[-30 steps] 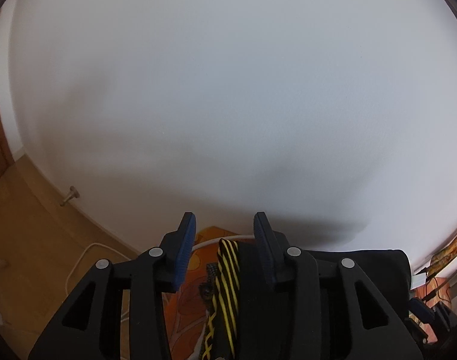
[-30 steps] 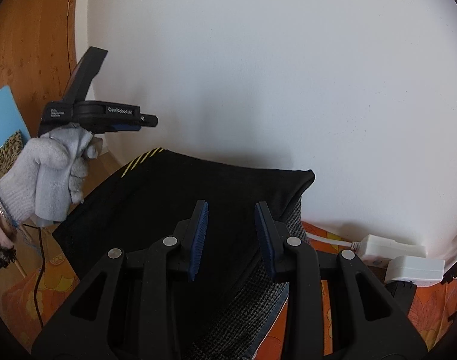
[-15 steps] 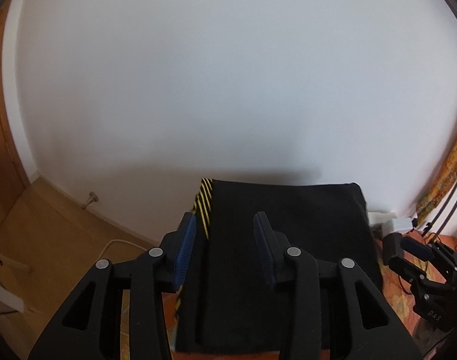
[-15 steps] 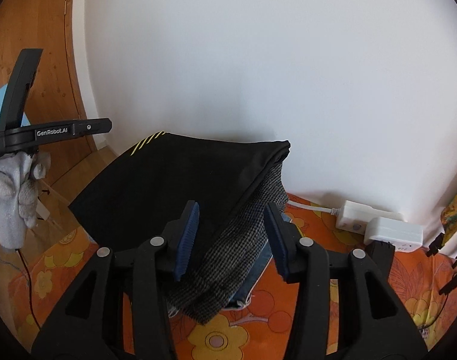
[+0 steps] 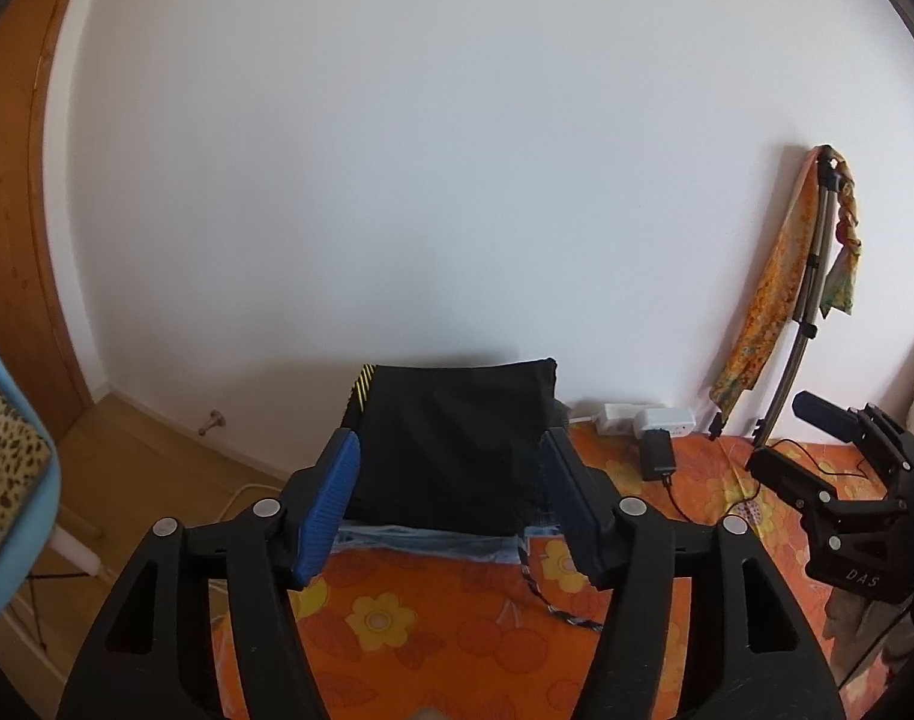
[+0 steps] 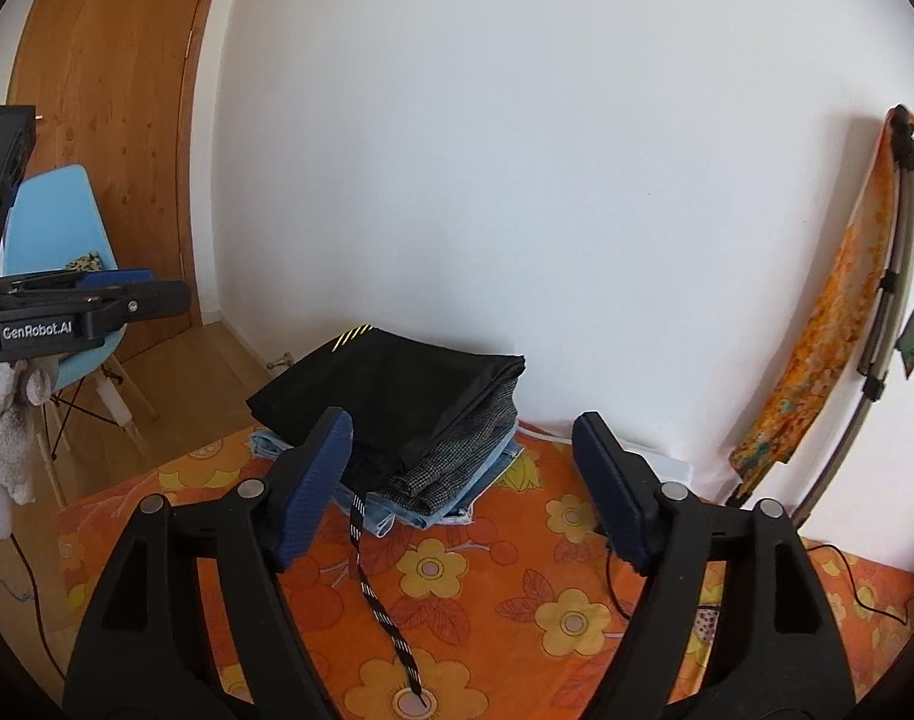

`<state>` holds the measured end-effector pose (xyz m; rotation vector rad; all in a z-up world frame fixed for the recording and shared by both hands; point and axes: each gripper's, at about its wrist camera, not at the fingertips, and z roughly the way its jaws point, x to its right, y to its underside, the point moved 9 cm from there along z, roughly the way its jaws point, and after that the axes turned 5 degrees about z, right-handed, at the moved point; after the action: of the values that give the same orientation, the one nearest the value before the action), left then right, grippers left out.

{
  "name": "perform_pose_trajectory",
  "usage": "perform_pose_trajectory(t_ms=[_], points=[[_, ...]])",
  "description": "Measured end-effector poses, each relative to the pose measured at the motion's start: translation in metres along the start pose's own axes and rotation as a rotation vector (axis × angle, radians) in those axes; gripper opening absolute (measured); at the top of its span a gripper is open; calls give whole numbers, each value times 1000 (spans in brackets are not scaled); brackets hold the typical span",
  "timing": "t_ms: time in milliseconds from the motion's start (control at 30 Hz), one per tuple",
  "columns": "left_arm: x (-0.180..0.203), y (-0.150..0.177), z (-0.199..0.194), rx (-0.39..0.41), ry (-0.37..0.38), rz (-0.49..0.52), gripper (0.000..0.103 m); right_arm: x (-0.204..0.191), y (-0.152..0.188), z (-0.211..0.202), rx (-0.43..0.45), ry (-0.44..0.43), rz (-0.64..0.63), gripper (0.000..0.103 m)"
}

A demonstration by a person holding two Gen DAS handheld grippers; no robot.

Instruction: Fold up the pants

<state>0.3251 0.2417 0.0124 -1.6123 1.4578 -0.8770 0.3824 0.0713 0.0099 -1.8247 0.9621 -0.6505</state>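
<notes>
Folded black pants with yellow stripes (image 5: 450, 444) (image 6: 390, 384) lie on top of a stack of folded clothes, over grey tweed pants (image 6: 457, 456) and blue jeans (image 6: 432, 510), against the white wall. A black-and-white drawstring (image 6: 372, 588) trails from the stack toward me. My left gripper (image 5: 450, 510) is open and empty, a little short of the stack. My right gripper (image 6: 463, 480) is open and empty, also back from the stack. Each gripper shows in the other's view, the right one (image 5: 841, 480) and the left one (image 6: 66, 312).
The stack sits on an orange floral sheet (image 6: 547, 600). White power adapters and a black charger (image 5: 649, 426) lie by the wall. A patterned cloth hangs on a rack (image 6: 841, 312) at right. A blue chair (image 6: 66, 276) and wooden door (image 6: 114, 120) stand at left.
Both grippers have opened wide and drawn back from the black pants, which now rest flat on the stack. The view widened to show the sheet and room.
</notes>
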Motion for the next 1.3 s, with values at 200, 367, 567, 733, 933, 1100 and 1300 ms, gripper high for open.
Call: perform_pose_trajectory(t_ms=[200,367,567,733,933,1100,1300], points=[[32,24,-43,7,34,-36,72,11,3,-71,34,6,18,92],[66,47,-68,-10,33,-20,80,23,19,-117,30,13,42,97],[91,69,-90,-36,31,-44,81,43,51,-152,19,19,95,99],[102,84,-105,-42,-16,-32,86,54,79,-165,9,24,115,103],[110,103,-102,-81,-33,-25,89,65,104,-168,-15,23,150,103],[108,114,-101,-91,-39,-46,89,67,115,-169,-16,30,143,103],[105,119,-100,-89,-58,-37,89,63,130,-168,-32,19,126,103]])
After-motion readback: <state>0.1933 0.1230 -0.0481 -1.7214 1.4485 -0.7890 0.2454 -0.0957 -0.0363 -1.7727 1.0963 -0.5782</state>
